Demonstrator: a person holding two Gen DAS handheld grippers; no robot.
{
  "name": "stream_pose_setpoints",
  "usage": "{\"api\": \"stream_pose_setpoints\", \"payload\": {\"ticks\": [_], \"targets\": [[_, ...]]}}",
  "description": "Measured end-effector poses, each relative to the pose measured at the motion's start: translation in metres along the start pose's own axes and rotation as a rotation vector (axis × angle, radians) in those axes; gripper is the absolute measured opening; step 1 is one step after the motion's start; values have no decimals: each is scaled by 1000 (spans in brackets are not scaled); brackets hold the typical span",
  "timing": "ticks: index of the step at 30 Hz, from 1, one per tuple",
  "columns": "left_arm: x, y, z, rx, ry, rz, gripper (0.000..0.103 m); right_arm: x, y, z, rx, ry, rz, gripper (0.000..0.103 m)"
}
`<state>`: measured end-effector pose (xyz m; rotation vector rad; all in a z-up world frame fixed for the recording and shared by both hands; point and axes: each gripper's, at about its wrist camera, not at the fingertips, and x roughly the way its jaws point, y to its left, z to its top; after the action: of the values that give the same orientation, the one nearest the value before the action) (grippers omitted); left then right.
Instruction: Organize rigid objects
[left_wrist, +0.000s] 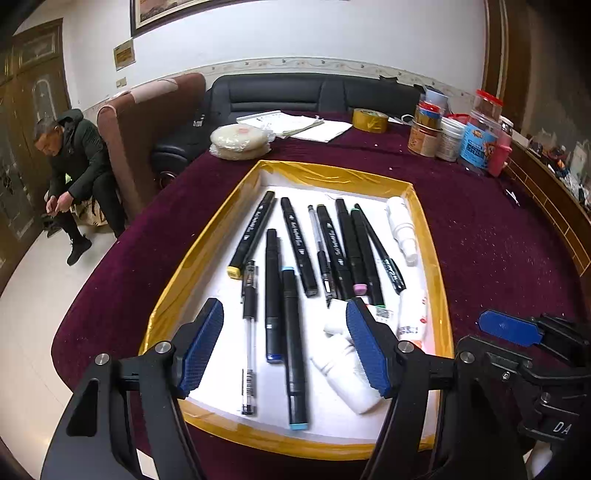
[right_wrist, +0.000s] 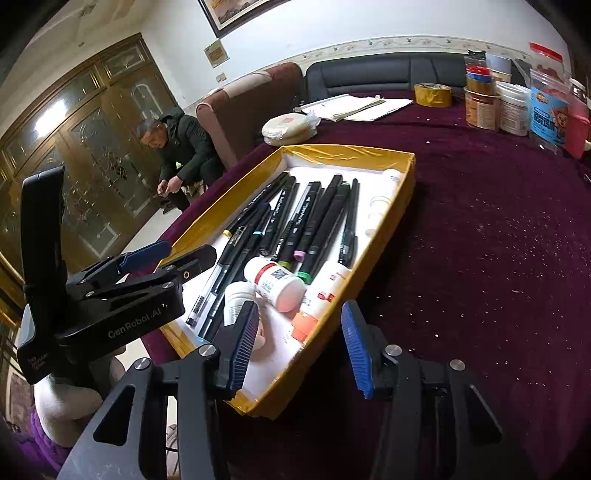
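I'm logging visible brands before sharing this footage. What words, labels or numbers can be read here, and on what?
"GenRobot.AI": on the left gripper body, right wrist view.
"DA": cut-off white letters on the right gripper body, left wrist view.
Black markers: white barrel print, too blurred to read.
White bottle: QR code and print, too small.
Blue-labelled jar: lettering unreadable.

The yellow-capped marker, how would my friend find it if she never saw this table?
Look at the gold-edged tray on the purple tablecloth, full of black pens. The yellow-capped marker lies furthest left in the tray, slanting toward the far edge. It is the only one with a yellow cap on its near end; its neighbours end in blue, pink or black.
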<state>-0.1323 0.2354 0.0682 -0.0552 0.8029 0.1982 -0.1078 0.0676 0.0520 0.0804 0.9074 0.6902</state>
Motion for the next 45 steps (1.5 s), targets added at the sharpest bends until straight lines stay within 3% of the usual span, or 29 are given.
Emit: {"api": "stream_pose_setpoints", "payload": {"ticks": [27,38,42,45], "targets": [[-3,-67,-1,127,28,-17,68,-29,-40,-11,23,-76,-94,44],[-7,-76,-4,131,20,-25,68,-35,-35,-14,-18,-103,-159,56],[-14,-70,-4,101,-15,-28,68,-35,-31,-15,-30,-102,-171,56],[-31,-58,1,51,-116,11,71,-37,-29,-15,-34,-110,-178,56]]}}
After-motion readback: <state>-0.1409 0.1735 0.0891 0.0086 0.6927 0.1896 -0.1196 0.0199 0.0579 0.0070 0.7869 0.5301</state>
